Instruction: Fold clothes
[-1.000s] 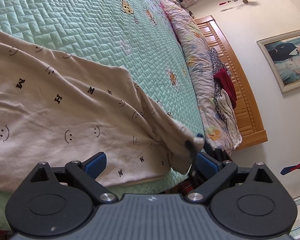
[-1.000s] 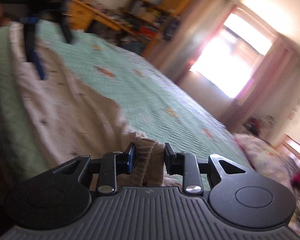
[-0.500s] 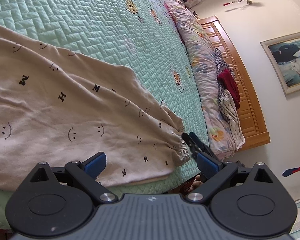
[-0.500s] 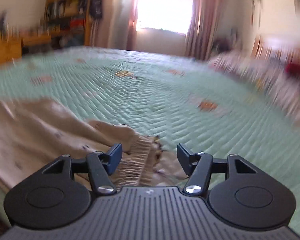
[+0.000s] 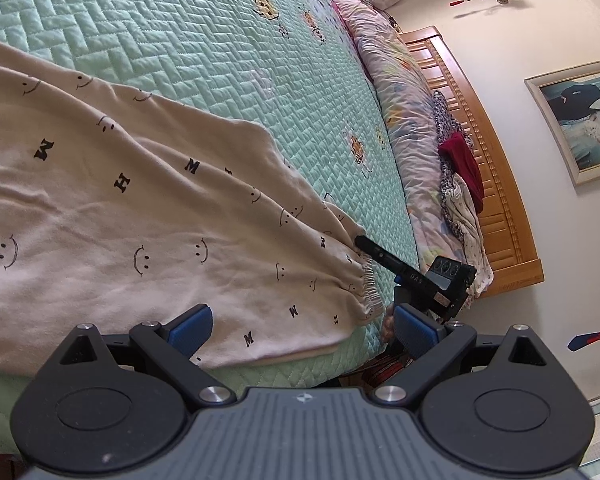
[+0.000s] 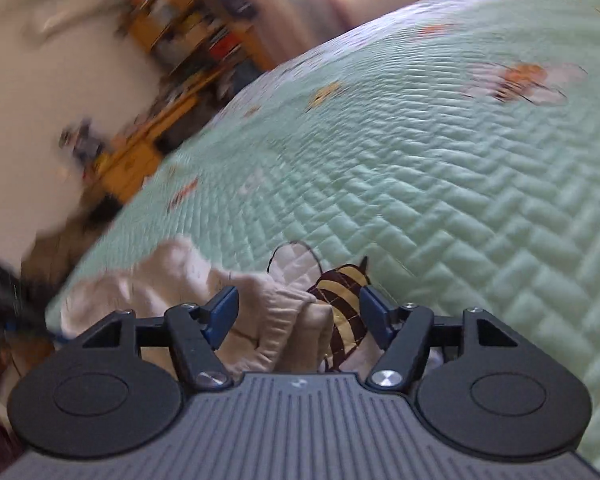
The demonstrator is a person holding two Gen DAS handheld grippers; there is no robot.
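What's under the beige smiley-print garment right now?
The beige garment lies spread on the green quilted bedspread, which shows around its far edge and cuff. Whatever lies beneath the cloth itself is covered.

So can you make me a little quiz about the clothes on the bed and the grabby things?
1. True or false: the beige garment is printed with smiley faces.
2. What colour is the quilt under it?
3. The right hand-held gripper, whose jaws are opening, has between them: A) a book, B) the garment's elastic cuff, C) a pillow.

Key: 1 true. 2 light green. 3 B, the pads are not pressing on it.
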